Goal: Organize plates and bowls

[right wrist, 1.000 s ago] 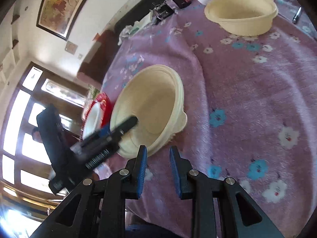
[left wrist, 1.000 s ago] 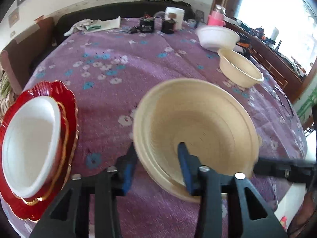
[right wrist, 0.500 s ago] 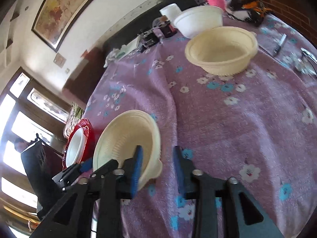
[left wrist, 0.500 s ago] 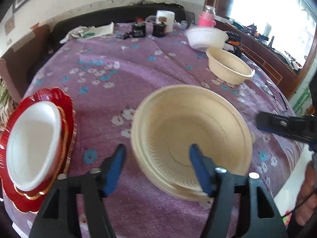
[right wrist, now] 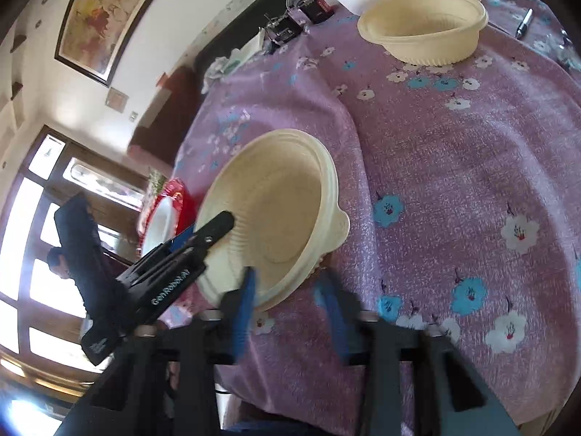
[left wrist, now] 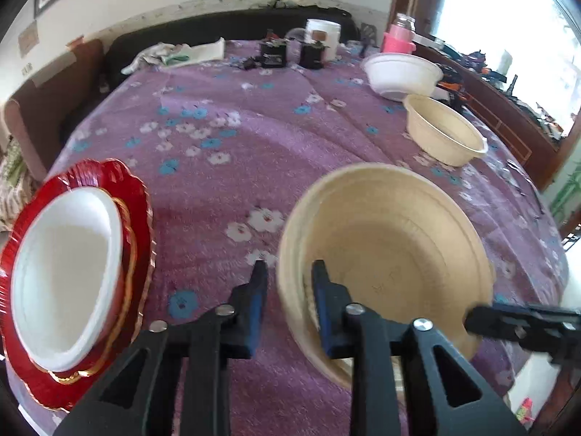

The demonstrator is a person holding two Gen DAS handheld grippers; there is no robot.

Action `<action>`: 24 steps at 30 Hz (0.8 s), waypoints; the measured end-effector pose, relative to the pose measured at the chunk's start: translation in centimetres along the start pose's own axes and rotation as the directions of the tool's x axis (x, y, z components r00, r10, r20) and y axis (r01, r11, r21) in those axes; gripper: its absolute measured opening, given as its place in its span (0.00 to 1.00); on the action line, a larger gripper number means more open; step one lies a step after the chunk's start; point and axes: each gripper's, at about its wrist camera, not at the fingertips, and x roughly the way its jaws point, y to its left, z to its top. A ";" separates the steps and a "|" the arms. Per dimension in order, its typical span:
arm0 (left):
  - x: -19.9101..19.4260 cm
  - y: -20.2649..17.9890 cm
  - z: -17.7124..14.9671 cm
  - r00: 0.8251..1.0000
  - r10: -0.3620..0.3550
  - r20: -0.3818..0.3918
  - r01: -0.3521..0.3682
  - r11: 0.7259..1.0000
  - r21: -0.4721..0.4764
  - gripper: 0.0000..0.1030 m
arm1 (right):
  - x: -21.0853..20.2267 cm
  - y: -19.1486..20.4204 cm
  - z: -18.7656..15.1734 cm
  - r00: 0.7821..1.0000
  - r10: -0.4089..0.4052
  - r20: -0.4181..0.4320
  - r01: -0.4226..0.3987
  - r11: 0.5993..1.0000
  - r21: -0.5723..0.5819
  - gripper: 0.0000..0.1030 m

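A cream bowl (left wrist: 392, 254) (right wrist: 276, 203), seemingly a nested stack, sits tilted on the purple flowered cloth. My left gripper (left wrist: 288, 267) (right wrist: 203, 227) straddles its near-left rim, one finger inside and one outside. Its jaws are closing and grip the rim. My right gripper (right wrist: 287, 278) is blurred at the bowl's near rim, which lies between its closing jaws; a gap still shows. One of its fingers (left wrist: 508, 327) reaches the bowl's right edge. A second cream bowl (left wrist: 443, 138) and a white bowl (left wrist: 399, 72) stand farther right. At the left, another white bowl (left wrist: 65, 272) rests on red plates (left wrist: 138, 200).
At the far end of the table are a white mug (left wrist: 323, 36), a pink bottle (left wrist: 397, 36), small black gadgets (left wrist: 272, 54) and a crumpled cloth (left wrist: 174, 56). A pen (right wrist: 523, 25) lies near the second cream bowl. The table edge (left wrist: 526, 374) drops off at the near right.
The left jaws, wide around the bowl's rim half a second ago, have narrowed onto it. The right gripper, which had drawn back from the bowl, has come in to its near rim again.
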 end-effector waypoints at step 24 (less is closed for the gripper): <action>-1.1 -1.6 -1.2 0.999 -0.043 0.010 0.043 0.999 0.021 0.31 | -2.1 -1.3 2.7 0.984 -0.131 0.118 0.137 0.989 -0.051 0.24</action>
